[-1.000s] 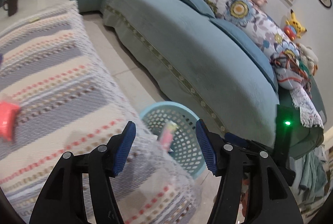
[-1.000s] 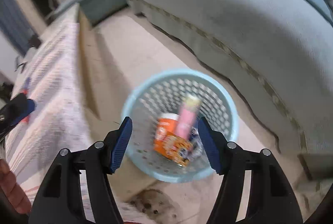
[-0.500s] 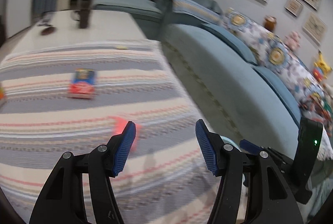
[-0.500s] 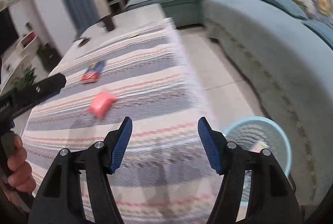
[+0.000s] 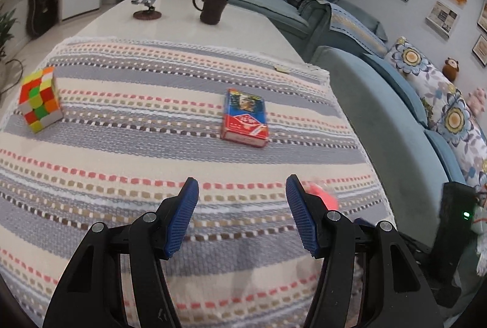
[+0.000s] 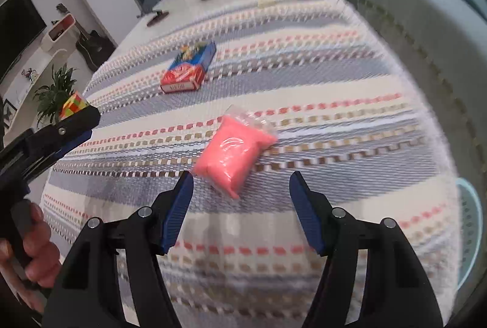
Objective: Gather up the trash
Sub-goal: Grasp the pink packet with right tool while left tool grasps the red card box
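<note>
sofa [image 5: 392,127]: right side of the left wrist view, cushions cut off by the fisheye rim; in the right wrist view it is a blurred teal band at upper right.
table [image 5: 170,20]: bare white top only at the far end, upper centre; the rest is under the striped cloth [image 5: 121,151].
basket [image 6: 470,233]: pale blue, only a sliver at the right edge of the right wrist view, contents hidden. Left wrist view doesn't show it. A second ago it filled the centre of the right wrist view with trash inside.
left gripper [image 5: 242,213]: bottom centre of its own view, released, nothing between the pads. Right wrist view catches it at left edge [image 6: 65,130], with the person's hand [image 6: 33,248] on the grip.
right gripper [image 6: 240,210]: bottom centre, jaws apart and empty, above the cloth.
mug [image 5: 211,8]: dark, upper centre, on the bare top; something thin sticks out of it, can't tell what.
cube [image 5: 39,99]: multicoloured, left edge of the left wrist view; mostly hidden behind the left gripper in the right wrist view.
card box [image 5: 245,118]: red and blue, flat on the cloth, centre; print unreadable.
pink bag [image 6: 236,153]: trash, lies on the cloth at centre of the right wrist view, just beyond the fingertips, untouched. In the left wrist view only a blurred pink edge behind the right-hand finger. Both views have swung from basket to tabletop.
</note>
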A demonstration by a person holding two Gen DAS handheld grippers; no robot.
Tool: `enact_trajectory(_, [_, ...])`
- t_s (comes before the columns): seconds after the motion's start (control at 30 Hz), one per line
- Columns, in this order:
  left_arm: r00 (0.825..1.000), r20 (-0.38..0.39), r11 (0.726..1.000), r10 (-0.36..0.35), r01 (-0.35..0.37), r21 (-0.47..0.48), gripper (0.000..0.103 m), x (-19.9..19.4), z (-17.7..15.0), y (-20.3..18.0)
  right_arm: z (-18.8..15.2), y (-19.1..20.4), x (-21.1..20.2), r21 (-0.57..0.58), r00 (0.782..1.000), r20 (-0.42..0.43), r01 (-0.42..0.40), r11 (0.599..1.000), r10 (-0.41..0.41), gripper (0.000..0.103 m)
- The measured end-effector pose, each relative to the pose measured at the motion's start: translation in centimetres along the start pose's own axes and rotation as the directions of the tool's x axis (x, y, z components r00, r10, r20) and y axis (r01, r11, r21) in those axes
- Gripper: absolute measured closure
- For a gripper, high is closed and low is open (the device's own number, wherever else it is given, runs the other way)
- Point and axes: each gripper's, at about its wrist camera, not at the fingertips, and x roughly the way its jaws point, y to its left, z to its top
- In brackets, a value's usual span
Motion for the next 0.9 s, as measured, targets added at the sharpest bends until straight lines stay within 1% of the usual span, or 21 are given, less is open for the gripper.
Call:
enact_trajectory(0.07, [1.000, -0.005, 1.000, 0.002, -0.002, 0.000, 0.046, 0.8, 0.4, 0.3, 0.5, 0.4, 1.5, 0.007, 1.000, -0.025, 0.005, 1.000, -0.005, 0.041])
enact_trajectory(0.13, [1.000, -0.007, 1.000, 0.000, 0.000, 0.003, 0.042, 1.7, 0.7, 0.8, 1.0, 1.2, 2.3, -0.013, 0.999, -0.013, 0.039, 0.999, -0.039, 0.041])
enact_trajectory(0.33, [1.000, -0.012, 1.000, -0.012, 0.013, 0.010, 0.041, 4.5, 2.2, 1.1, 2.3, 2.0, 3.6, -0.019, 0.998, 0.004, 0.070, 0.997, -0.070, 0.041])
enact_trajectory(0.37, [1.000, -0.014, 1.000, -0.014, 0.014, 0.013, 0.041, 4.8, 2.4, 1.1, 2.4, 2.1, 3.6, -0.025, 0.997, 0.011, 0.072, 0.997, -0.072, 0.041])
enact_trajectory(0.43, [1.000, -0.018, 1.000, -0.016, 0.016, 0.016, 0.041, 5.4, 2.6, 1.2, 2.4, 2.3, 3.6, -0.060, 0.996, 0.020, 0.087, 0.994, -0.086, 0.048])
enact_trajectory(0.5, [1.000, -0.018, 1.000, -0.021, 0.021, 0.016, 0.041, 5.7, 2.7, 1.2, 2.0, 2.2, 3.4, -0.103, 0.995, 0.033, 0.095, 0.990, -0.092, 0.050])
enact_trajectory(0.6, [0.999, -0.019, 0.999, -0.026, 0.026, 0.024, 0.041, 6.1, 2.7, 1.1, 1.6, 1.0, 2.5, -0.097, 0.996, 0.056, 0.081, 0.992, -0.076, 0.053])
enact_trajectory(0.7, [0.999, -0.022, 0.999, -0.034, 0.035, 0.036, 0.041, 6.7, 2.9, 0.5, 1.2, -0.3, 1.3, -0.078, 0.994, 0.072, 0.088, 0.993, -0.082, 0.054])
enact_trajectory(0.73, [0.999, -0.022, 0.999, -0.034, 0.035, 0.041, 0.040, 6.9, 3.1, 0.2, 1.1, -0.7, 0.9, -0.073, 0.993, 0.080, 0.093, 0.993, -0.087, 0.054])
enact_trajectory(0.77, [0.999, -0.019, 0.998, -0.031, 0.032, 0.049, 0.037, 7.3, 3.5, -0.2, 1.0, -1.2, 0.4, -0.067, 0.992, 0.088, 0.100, 0.993, -0.094, 0.054])
enact_trajectory(0.8, [1.000, -0.013, 0.998, -0.023, 0.024, 0.053, 0.027, 7.5, 3.8, -0.5, 0.8, -1.8, -0.1, -0.060, 0.990, 0.099, 0.108, 0.992, -0.102, 0.054])
enact_trajectory(0.83, [1.000, -0.004, 0.998, -0.016, 0.016, 0.057, 0.022, 7.8, 4.1, -0.8, 0.8, -2.3, -0.5, -0.054, 0.989, 0.106, 0.112, 0.992, -0.105, 0.054])
enact_trajectory(0.9, [1.000, 0.003, 0.996, 0.008, -0.008, 0.087, 0.021, 9.2, 4.9, -1.6, 0.5, -3.4, -1.2, -0.040, 0.987, 0.114, 0.120, 0.992, -0.115, 0.054])
